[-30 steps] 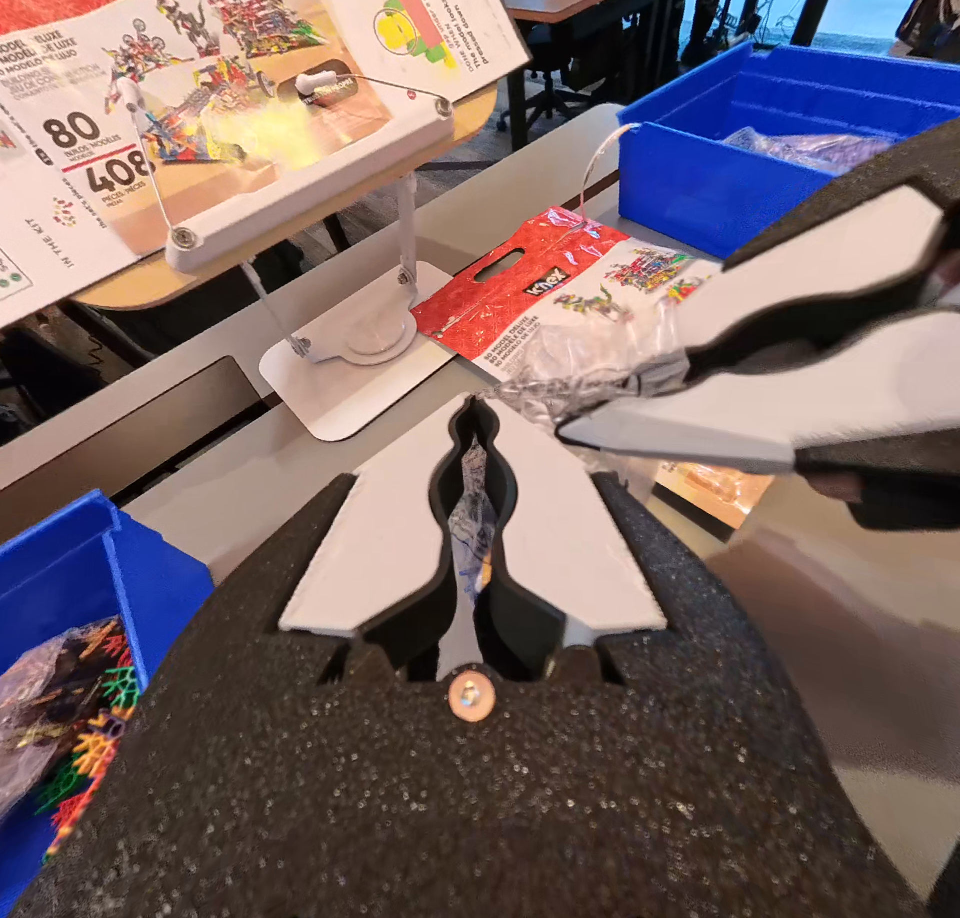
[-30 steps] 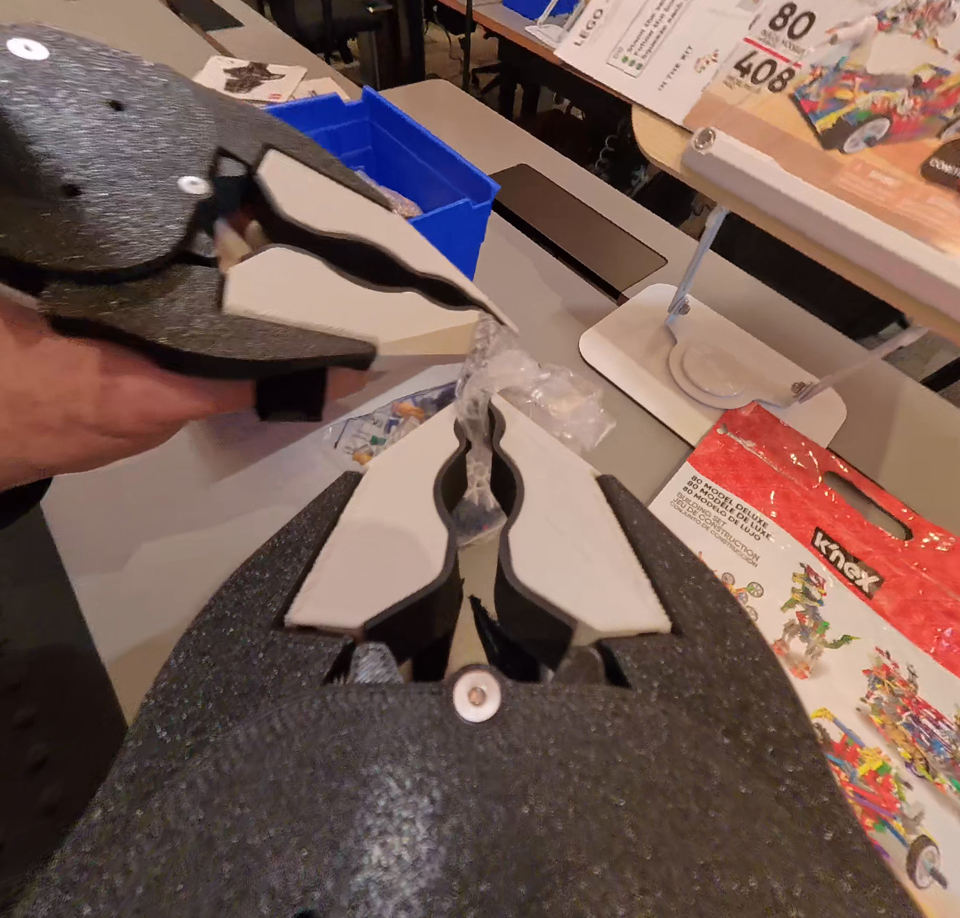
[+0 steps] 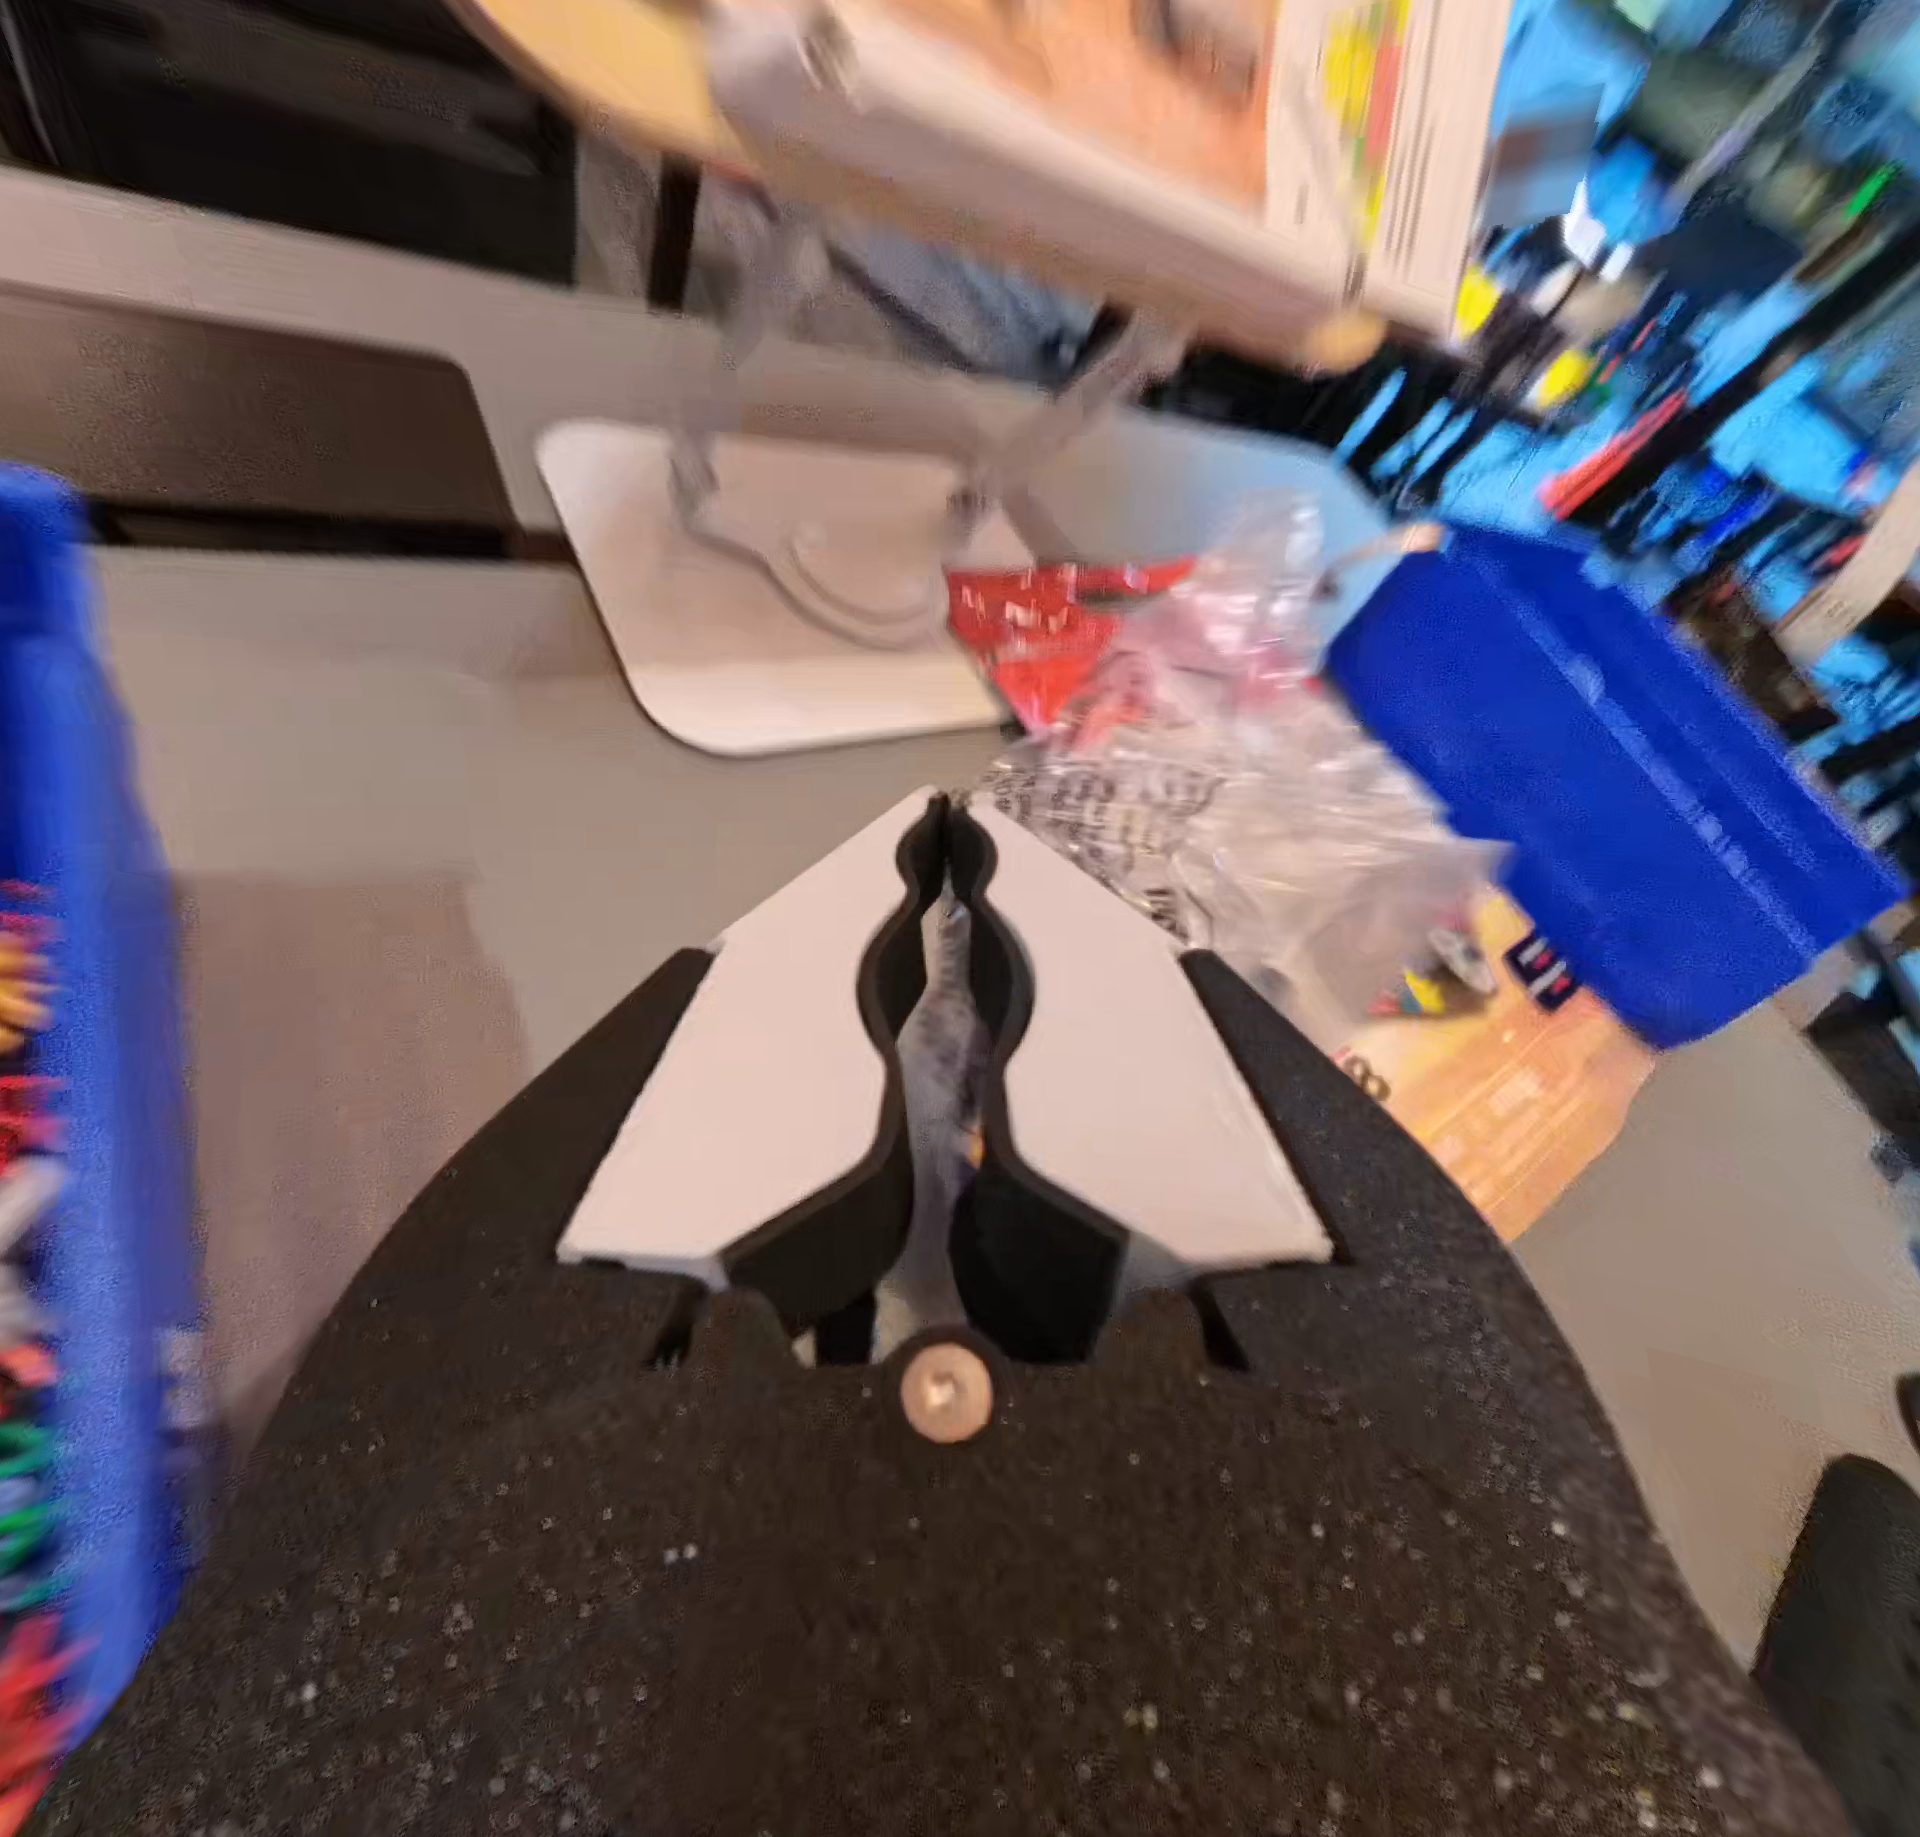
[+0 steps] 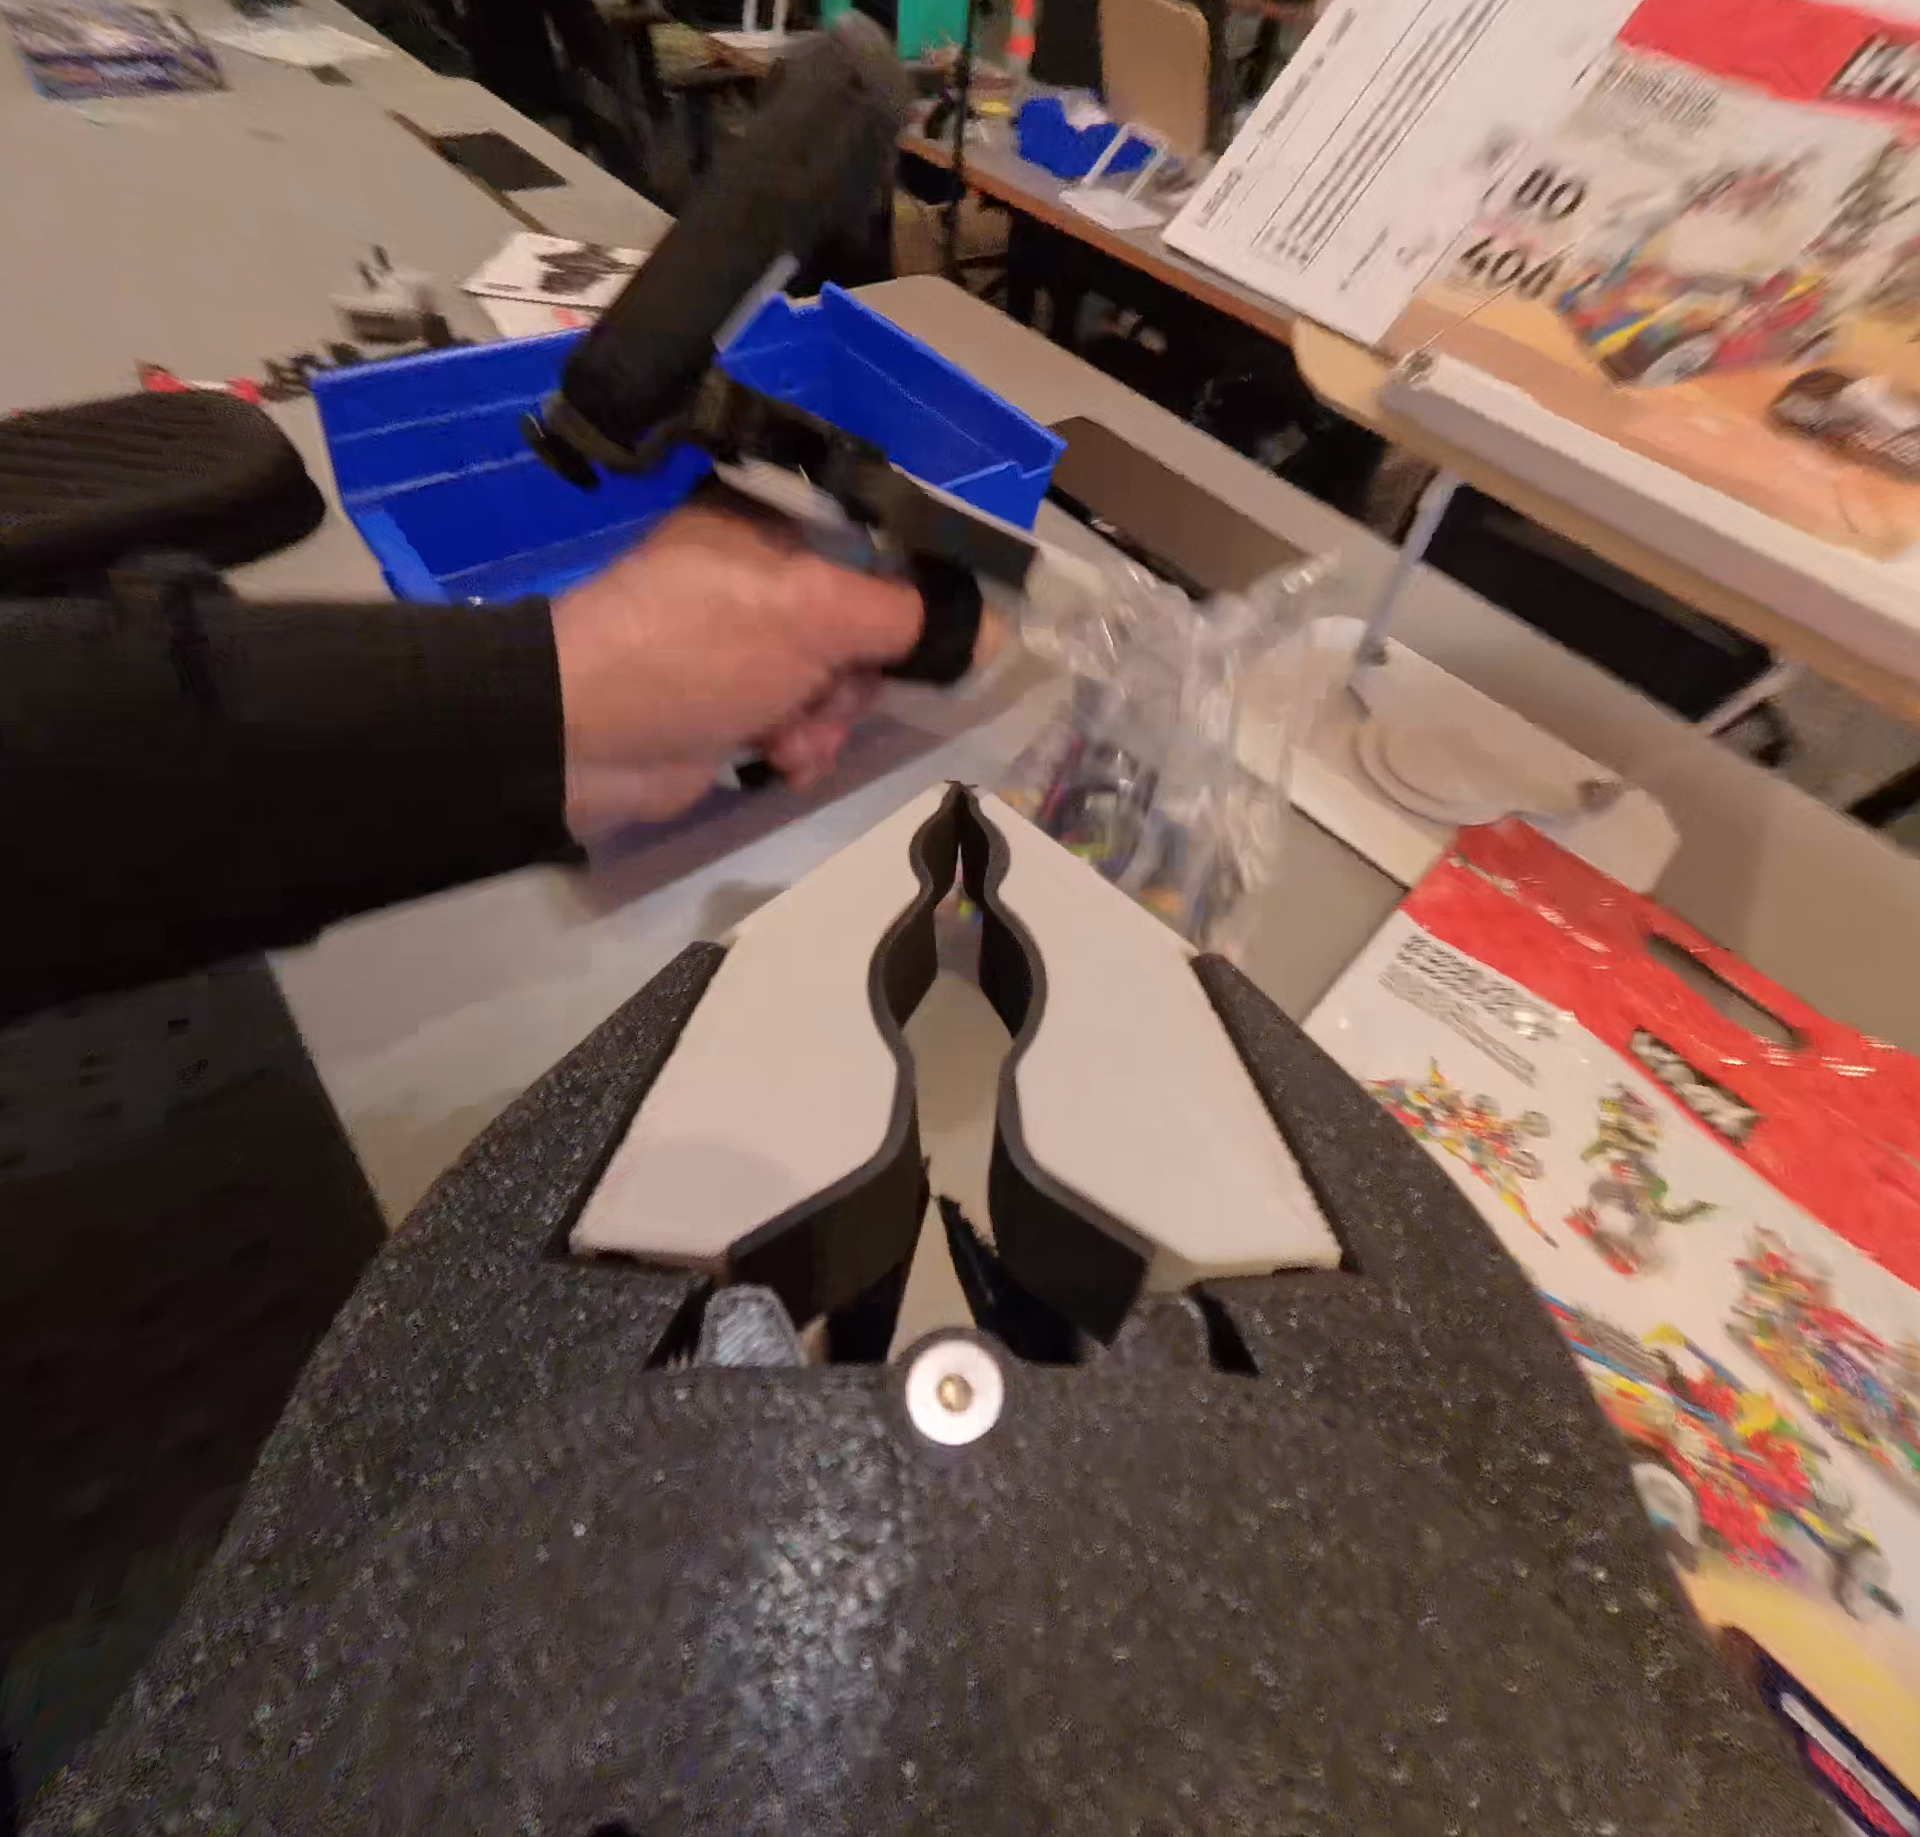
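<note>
Now left gripper (image 3: 943,808) white wedge fingers pinched on crinkled clear plastic bag (image 3: 1226,748), its bulk over grey surface (image 3: 395,811) beside glossy blue bin (image 3: 1621,790). Right gripper (image 4: 958,798) closed, empty; a second ago it gripped that bag too.

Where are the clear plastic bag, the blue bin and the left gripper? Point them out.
clear plastic bag (image 4: 1174,707), right wrist view, crumpled middle.
blue bin (image 4: 457,478), right wrist view, inner wall.
left gripper (image 3: 943,811), left wrist view, between the shut fingertips.
</note>
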A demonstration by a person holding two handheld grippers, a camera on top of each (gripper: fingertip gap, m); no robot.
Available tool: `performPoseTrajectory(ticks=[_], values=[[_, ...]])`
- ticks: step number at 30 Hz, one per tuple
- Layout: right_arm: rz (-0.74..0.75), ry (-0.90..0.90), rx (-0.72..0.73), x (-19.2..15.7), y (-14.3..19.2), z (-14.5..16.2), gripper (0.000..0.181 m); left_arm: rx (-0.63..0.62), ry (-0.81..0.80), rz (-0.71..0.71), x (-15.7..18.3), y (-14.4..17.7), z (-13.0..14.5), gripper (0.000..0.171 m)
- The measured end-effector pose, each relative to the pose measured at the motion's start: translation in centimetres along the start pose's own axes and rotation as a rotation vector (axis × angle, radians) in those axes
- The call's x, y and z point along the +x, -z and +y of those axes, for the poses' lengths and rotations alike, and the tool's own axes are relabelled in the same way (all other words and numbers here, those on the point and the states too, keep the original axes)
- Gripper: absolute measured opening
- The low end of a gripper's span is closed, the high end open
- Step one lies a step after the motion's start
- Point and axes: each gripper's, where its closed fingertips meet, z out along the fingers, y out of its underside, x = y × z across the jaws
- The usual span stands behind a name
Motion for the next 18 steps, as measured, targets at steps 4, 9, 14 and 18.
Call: performPoseTrajectory(ticks=[4,9,14,18], values=[[-0.03,-0.089,-0.021,2.2,-0.1,1.9,0.0,-0.078,-0.222,0.091,4.3,1.0,-1.5,0.0],[-0.144,-0.343,-0.033,3.8,-1.9,3.8,0.045,-0.071,-0.253,0.197,8.2,2.4,-4.1,0.0],[-0.364,-0.835,0.134,4.0,-3.6,5.5,0.067,-0.066,-0.234,0.321,10.7,4.7,-6.5,0.0],[-0.785,-1.209,0.506,3.9,-0.6,2.6,0.086,-0.012,-0.195,0.491,14.1,7.0,-7.8,0.0]])
